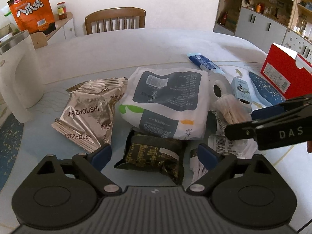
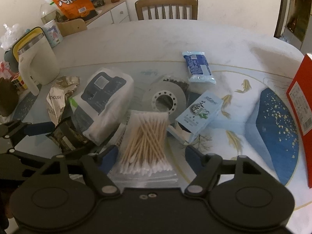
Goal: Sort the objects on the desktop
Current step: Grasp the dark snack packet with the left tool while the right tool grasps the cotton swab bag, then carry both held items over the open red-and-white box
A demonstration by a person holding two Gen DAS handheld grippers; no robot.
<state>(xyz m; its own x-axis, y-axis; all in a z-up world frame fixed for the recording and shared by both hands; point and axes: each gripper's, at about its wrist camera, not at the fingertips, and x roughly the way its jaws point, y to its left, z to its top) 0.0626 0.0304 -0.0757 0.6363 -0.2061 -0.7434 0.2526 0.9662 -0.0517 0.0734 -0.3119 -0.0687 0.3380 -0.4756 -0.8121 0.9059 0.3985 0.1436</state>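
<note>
Left tongs (image 1: 154, 154) apart over dark snack pack (image 1: 154, 159): light, crinkly, best pinched mid-body; right tongs (image 2: 151, 154) apart astride swab bag (image 2: 145, 142): soft, slippery.

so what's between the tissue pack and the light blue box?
In the right wrist view, the tape roll lies between the tissue pack and the light blue box, with the cotton swabs nearer the camera.

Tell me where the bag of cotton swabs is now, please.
In the right wrist view the bag of cotton swabs lies low and central, between the open right claw fingers, just below the tape roll.
</note>
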